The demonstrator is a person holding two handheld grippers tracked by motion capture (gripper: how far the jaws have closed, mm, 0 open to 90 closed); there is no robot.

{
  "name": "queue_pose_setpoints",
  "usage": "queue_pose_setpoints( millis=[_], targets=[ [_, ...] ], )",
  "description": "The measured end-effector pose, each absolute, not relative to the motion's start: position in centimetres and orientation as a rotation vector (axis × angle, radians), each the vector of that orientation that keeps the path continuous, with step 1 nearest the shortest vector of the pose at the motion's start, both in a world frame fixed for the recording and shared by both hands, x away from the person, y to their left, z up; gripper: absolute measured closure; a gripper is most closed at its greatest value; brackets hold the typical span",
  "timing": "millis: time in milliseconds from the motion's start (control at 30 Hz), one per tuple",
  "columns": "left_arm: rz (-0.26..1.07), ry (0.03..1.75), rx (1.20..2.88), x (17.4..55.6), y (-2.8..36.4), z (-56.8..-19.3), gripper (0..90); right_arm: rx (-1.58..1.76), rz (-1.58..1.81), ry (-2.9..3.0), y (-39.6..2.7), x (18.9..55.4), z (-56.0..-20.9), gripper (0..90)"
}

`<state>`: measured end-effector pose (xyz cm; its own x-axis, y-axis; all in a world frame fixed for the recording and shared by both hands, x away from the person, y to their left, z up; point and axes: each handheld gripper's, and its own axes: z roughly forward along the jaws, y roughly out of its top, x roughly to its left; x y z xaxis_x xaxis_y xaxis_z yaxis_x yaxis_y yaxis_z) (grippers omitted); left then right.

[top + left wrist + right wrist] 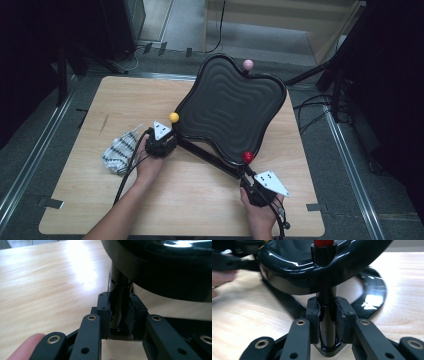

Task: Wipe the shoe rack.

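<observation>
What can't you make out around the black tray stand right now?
- High view: the legs under the black tray are covered by it.
- Left gripper view: the post top is hidden by the tray rim.
- Right gripper view: the red knob is cut by the top edge.

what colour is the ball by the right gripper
Red; the ball shows best in the high view.

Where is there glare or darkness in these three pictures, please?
High view: the room edges are very dark and the table evenly lit. Left gripper view: a bright glare on the wood, the tray underside nearly black. Right gripper view: small highlights on the glossy tray rim.
</observation>
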<state>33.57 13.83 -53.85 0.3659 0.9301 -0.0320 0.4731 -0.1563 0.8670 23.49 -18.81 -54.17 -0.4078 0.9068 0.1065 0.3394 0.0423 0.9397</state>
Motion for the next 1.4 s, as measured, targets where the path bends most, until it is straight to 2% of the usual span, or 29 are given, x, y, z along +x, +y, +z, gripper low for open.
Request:
queue_pose_setpoints(
  millis=[367, 700, 767, 867, 1033, 1200, 1400],
  targets=[
    [0.680, 1.267, 1.766, 27.9, 17.7, -53.8, 74.9, 1.248, 1.337, 1.787, -16.6, 26.8, -54.0, 75.0],
    [0.647, 1.268, 1.708, 27.4, 18.6, -54.1, 73.4, 1.275, 1.327, 1.778, -15.3, 28.9, -53.9, 74.7],
    [0.630, 1.220, 1.716, 27.0, 18.7, -53.9, 58.0, 1.296, 1.358, 1.790, -15.7, 29.0, -53.9, 73.0],
    [0.625, 1.136, 1.719, 25.7, 18.9, -53.4, 42.2, 1.299, 1.373, 1.793, -16.3, 28.8, -53.8, 65.5],
    [0.569, 1.035, 1.695, 23.0, 20.1, -52.7, 27.8, 1.256, 1.401, 1.805, -18.1, 27.7, -53.7, 52.6],
    [0.603, 1.073, 1.653, 20.8, 22.3, -52.3, 1.6, 1.279, 1.323, 1.822, -20.5, 26.6, -53.4, 39.9],
    [0.689, 1.128, 1.600, 18.4, 25.8, -52.2, 0.0, 1.278, 1.325, 1.866, -24.0, 25.4, -53.3, 22.1]
  ],
)
